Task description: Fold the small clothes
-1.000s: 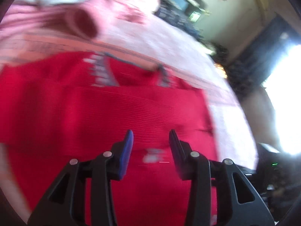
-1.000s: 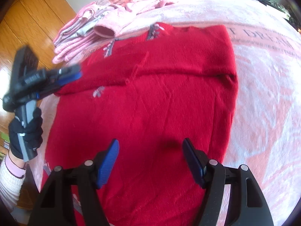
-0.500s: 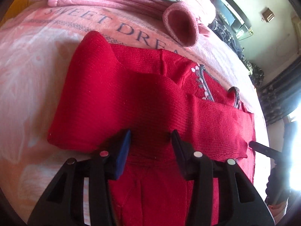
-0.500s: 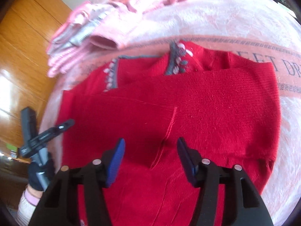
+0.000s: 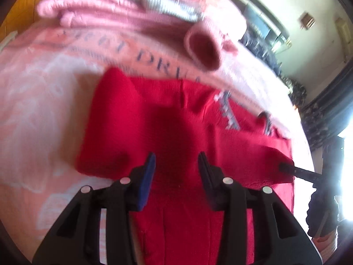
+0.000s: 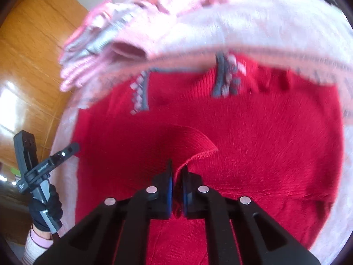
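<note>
A red knit sweater with a grey patterned collar lies flat on a pink blanket, its sleeves folded across the chest. My right gripper is shut on the cuff of the folded red sleeve, lifting its edge a little. In the left wrist view the same sweater fills the middle, and my left gripper hovers open over its folded sleeve, holding nothing. The right gripper shows there at the sweater's right edge. The left gripper appears at the sweater's left edge, held by a gloved hand.
A stack of folded pink and grey clothes lies just beyond the sweater, with a pink cuff hanging toward it. The pink blanket carries printed letters. A wooden floor lies past the bed's left side.
My right gripper has moved down onto the folded sleeve and shut on its cuff. My left gripper stayed open and shifted slightly over the sweater's left side.
</note>
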{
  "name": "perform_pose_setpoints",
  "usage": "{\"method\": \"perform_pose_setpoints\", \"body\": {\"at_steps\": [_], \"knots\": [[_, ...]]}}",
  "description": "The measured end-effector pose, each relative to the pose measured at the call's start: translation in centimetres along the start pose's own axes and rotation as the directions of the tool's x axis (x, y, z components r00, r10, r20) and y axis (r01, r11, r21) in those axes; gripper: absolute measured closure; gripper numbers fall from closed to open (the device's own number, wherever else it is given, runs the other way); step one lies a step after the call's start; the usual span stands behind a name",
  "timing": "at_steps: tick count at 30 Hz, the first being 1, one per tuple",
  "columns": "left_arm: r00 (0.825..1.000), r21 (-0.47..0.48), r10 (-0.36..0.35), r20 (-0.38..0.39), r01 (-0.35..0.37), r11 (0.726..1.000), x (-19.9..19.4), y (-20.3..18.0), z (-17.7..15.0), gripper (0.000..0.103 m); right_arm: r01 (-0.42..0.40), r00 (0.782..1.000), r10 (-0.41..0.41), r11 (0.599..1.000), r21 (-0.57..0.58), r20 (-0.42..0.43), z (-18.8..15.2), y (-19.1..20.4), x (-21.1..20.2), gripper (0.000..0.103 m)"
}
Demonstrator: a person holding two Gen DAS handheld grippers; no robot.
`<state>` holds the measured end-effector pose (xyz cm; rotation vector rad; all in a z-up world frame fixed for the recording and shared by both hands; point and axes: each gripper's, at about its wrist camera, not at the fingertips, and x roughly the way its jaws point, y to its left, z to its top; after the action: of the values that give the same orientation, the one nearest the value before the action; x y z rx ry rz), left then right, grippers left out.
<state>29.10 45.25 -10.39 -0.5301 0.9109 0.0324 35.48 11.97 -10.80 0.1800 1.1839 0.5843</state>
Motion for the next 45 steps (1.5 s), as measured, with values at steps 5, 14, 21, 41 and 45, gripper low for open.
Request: {"method": "perform_pose_setpoints", "body": {"at_steps": [5,14,21,41,45], "knots": [[0.997,0.008,0.029,0.074,-0.029,1.0,-2.4,-0.1,1.3,0.064,0.022,0.993,-0.021,1.0,-0.005,0.117,1.0,-1.1,-6.0,0.097],[0.993,0.125,0.116,-0.017,-0.113,0.986,3.0,-4.2,0.2,0.064,0.134,0.974,-0.148,0.986,0.095,0.172,1.3,-8.0,-10.4,0.097],[0.973,0.192,0.222,-0.07,-0.205,0.96,6.1,-4.5,-1.2,0.064,0.21,0.975,-0.217,0.967,0.146,0.038,-1.2,-12.3,-4.4,0.097],[0.985,0.378,0.152,-0.084,-0.109,0.919,6.3,-13.5,-1.6,0.058,0.192,0.978,-0.196,0.979,0.065,0.07,-0.9,-8.6,-5.0,0.087],[0.983,0.33,0.141,-0.114,-0.097,0.939,7.7,-11.8,-1.7,0.058,0.21,0.976,-0.215,0.97,0.123,0.032,-1.1,-10.6,-3.5,0.087]]}}
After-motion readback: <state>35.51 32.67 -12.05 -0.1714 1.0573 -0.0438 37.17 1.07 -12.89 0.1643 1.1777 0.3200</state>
